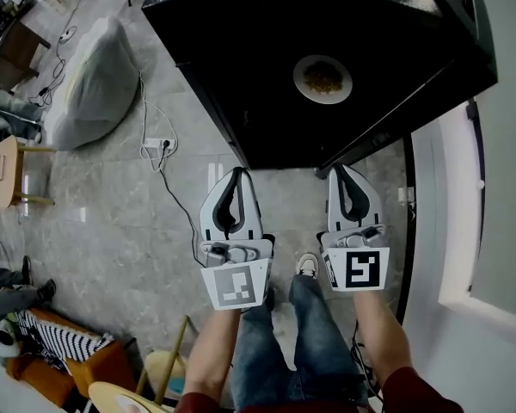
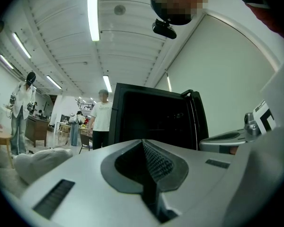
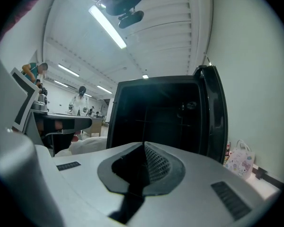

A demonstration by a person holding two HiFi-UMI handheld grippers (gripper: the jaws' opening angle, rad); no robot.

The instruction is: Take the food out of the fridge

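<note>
Food (image 1: 323, 77), a brownish heap, lies on a white plate (image 1: 302, 89) that stands on the flat black top of the fridge (image 1: 241, 67), about at the middle of that top as the head view shows it. In the right gripper view the fridge (image 3: 156, 112) faces the camera with its door (image 3: 217, 119) swung out to the right; the inside is dark, with thin shelf lines, and I cannot tell what it holds.

The left claw (image 1: 238, 173) and the right claw (image 1: 344, 169) are held side by side in front of the fridge, apart from each other, tips toward its near edge. The right tip is just beside that edge; the left tip sits a little short of it. Both are clenched on nothing: in the left gripper view the left claw (image 2: 144, 144) has its ribbed pads pressed together with no gap, and the right claw (image 3: 144, 146) looks the same in its own view.

Below them the person's jeans (image 1: 314, 334) and one shoe (image 1: 307, 265) show on the grey tile floor (image 1: 129, 222). A grey beanbag (image 1: 95, 80) lies well to the left of the fridge, and a power strip (image 1: 157, 144) with a cable lies between them. A person in a white T-shirt (image 2: 102, 119) stands beside the fridge in the left gripper view. A pink bag (image 3: 239, 162) sits by the wall to the right.
</note>
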